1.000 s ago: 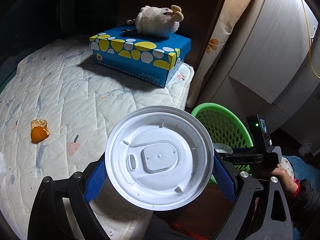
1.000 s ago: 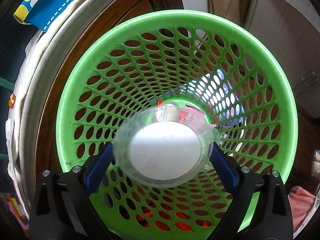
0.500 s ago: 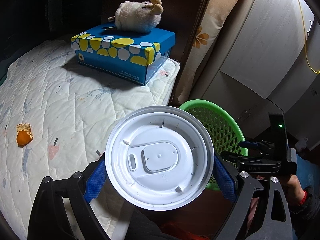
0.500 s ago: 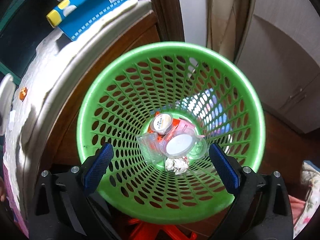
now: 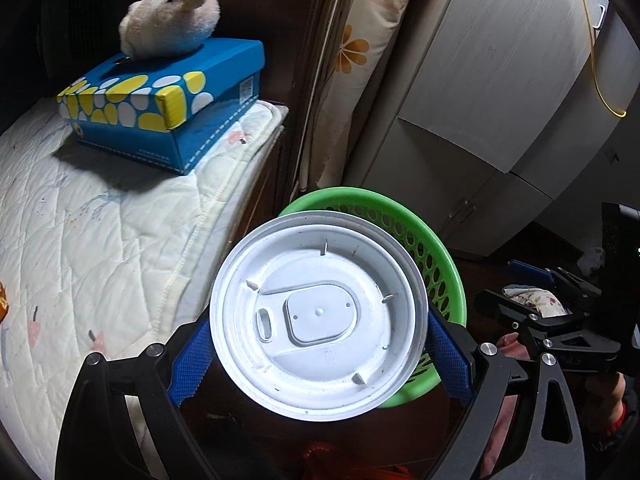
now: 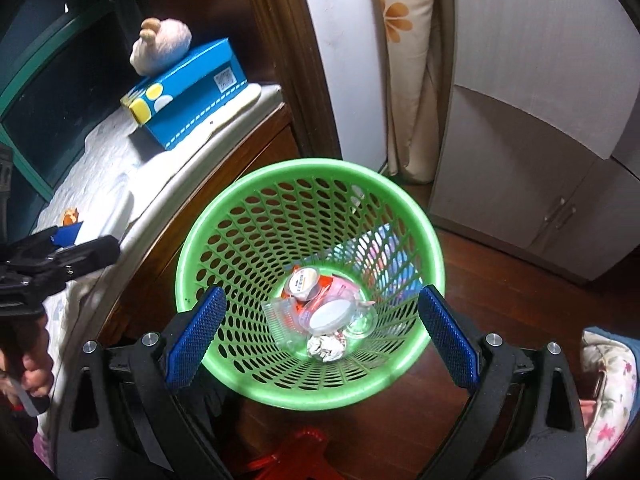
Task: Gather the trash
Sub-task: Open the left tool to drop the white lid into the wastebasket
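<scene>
My left gripper (image 5: pixel 318 354) is shut on a round white plastic lid (image 5: pixel 318 314), held by its edges in front of the green mesh basket (image 5: pixel 436 248). In the right wrist view the green basket (image 6: pixel 224 224) stands on the wooden floor beside the bed. At its bottom lie a clear plastic cup (image 6: pixel 336 314), a small sealed tub (image 6: pixel 301 282), a foil ball (image 6: pixel 326 346) and wrappers. My right gripper (image 6: pixel 320 338) hangs open above the basket, with nothing between its fingers. An orange peel (image 6: pixel 71 216) lies on the quilt.
A blue and yellow tissue box (image 5: pixel 168 100) with a plush toy (image 5: pixel 172 28) on it sits at the corner of the white quilted bed (image 5: pixel 80 240). A pale cabinet (image 5: pixel 500 80) and a flowered curtain (image 5: pixel 360 52) stand behind the basket. A red object (image 6: pixel 296 452) lies on the floor.
My right gripper opened and let the clear cup fall into the basket, then rose away from it. My left gripper carried the lid to the right, toward the basket.
</scene>
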Demonstrator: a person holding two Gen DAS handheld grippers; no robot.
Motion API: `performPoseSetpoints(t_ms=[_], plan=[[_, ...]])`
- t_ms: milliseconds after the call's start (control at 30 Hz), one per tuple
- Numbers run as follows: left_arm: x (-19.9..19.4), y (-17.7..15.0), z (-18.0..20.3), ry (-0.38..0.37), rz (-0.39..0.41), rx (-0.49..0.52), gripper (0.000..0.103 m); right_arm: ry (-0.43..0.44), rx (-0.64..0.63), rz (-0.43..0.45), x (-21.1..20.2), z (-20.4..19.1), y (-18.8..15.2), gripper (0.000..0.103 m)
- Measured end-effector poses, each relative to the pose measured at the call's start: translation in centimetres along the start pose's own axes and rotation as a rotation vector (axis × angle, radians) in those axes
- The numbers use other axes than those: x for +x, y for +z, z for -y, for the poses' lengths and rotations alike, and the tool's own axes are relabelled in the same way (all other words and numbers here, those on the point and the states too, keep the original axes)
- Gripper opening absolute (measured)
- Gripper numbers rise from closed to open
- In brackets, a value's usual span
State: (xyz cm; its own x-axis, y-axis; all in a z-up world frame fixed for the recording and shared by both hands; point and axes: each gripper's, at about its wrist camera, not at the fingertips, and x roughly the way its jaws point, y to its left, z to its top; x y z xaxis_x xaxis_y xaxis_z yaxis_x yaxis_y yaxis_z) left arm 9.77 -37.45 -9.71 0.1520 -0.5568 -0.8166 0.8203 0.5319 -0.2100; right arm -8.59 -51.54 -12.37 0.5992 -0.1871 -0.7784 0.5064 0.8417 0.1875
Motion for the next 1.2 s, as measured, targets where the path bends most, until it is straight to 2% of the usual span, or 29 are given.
performPoseSetpoints(t_ms=[300,500,933,1200], plan=[[4.9,0.5,3.2,0.004,-0.081,0.062,0.090,-0.002,0.034,0.026,-0.9,1.6,-0.2,0.096],[6.5,0.3,3.9,0.003,-0.114,0.074,0.090,0.001,0.058,0.027,-1.0,2.4,-0.5,0.096],[7.5,-0.6,3.5,-0.015,-0.159,0.049,0.092,0.006,0.084,0.037,-1.7,3.0,-0.9,0.096],[5.7,-1.0,2.9,-0.046,-0.130,0.020,0.094,0.013,0.069,0.051,-2.4,2.2,-0.6,0.096]])
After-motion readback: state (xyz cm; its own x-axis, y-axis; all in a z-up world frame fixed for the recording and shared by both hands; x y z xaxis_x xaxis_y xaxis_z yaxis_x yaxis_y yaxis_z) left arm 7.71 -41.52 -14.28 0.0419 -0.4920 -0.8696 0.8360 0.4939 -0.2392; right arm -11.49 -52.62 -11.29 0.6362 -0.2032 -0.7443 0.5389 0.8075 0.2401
